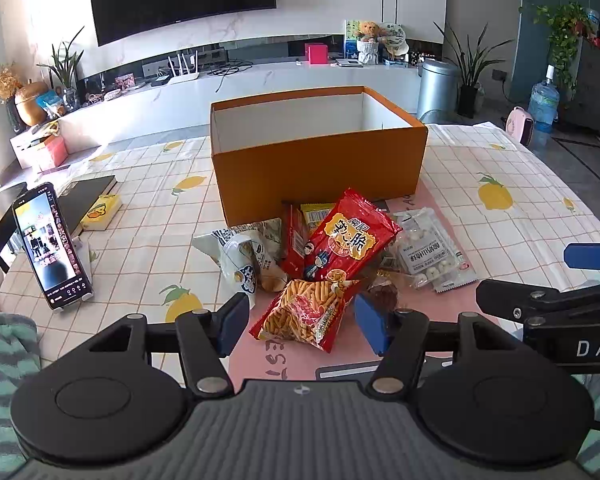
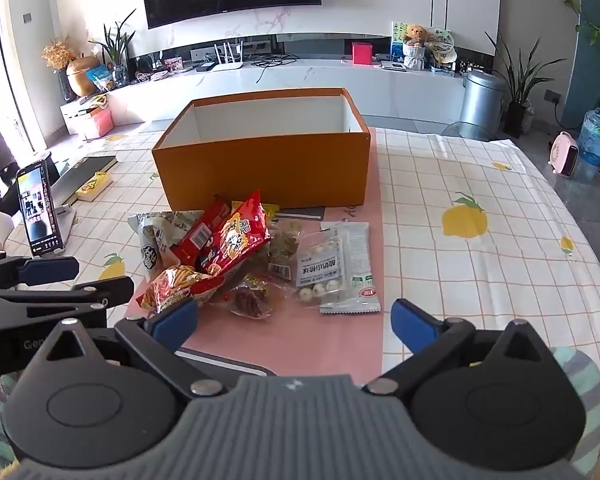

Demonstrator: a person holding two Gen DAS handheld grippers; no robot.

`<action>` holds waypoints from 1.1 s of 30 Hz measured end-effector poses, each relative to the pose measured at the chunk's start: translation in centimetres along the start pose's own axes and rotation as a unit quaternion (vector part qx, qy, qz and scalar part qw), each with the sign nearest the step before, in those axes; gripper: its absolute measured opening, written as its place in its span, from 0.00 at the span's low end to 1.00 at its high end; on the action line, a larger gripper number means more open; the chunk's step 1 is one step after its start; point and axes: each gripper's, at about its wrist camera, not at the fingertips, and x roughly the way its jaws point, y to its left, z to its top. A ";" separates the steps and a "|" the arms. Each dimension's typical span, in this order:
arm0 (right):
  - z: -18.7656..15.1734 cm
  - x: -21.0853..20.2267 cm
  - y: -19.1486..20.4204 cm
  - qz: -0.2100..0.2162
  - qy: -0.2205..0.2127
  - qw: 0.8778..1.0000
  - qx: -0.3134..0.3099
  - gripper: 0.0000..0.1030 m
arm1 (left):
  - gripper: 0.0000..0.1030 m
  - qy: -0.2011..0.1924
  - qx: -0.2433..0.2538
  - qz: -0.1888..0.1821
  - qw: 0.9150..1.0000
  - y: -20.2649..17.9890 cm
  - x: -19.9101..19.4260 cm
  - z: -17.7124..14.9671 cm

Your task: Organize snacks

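An open orange box [image 1: 320, 168] [image 2: 264, 168] with a white, bare inside stands on the table. A pile of snacks lies in front of it: a big red bag [image 1: 348, 236] [image 2: 232, 240], a bag of orange sticks [image 1: 304, 312] [image 2: 172, 286], a clear pack of white balls [image 1: 432, 256] [image 2: 332, 268], a white and blue bag [image 1: 244, 256] and a small dark red sweet [image 2: 248, 300]. My left gripper [image 1: 302, 330] hovers open, its blue pads on either side of the stick bag without pressing on it. My right gripper [image 2: 294, 320] is open wide before the white-ball pack, holding nothing.
A phone [image 1: 52, 248] stands on a holder at the left, beside a black book [image 1: 86, 196] and a yellow pack [image 1: 102, 210]. A pink mat [image 2: 300, 340] lies under the snacks on the lemon-print cloth [image 2: 460, 240]. A striped sleeve shows at each lower corner.
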 end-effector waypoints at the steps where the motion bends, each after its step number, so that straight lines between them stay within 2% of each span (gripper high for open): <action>1: 0.0 0.0 0.0 0.000 0.000 1.000 -0.001 0.96 | 0.70 0.000 0.000 0.000 1.000 0.0 0.0 0.0; 13: 0.1 0.1 0.3 -0.001 0.000 1.000 -0.004 0.96 | 0.70 0.003 -0.006 0.004 1.000 0.3 -0.1 0.2; 16: 0.1 0.1 0.3 -0.001 -0.001 1.000 -0.004 0.96 | 0.65 0.007 -0.011 0.003 1.000 0.4 -0.1 0.2; 33: 0.1 0.2 0.5 -0.007 0.000 1.000 -0.004 0.96 | 0.63 0.007 -0.014 0.006 1.000 0.8 0.0 0.2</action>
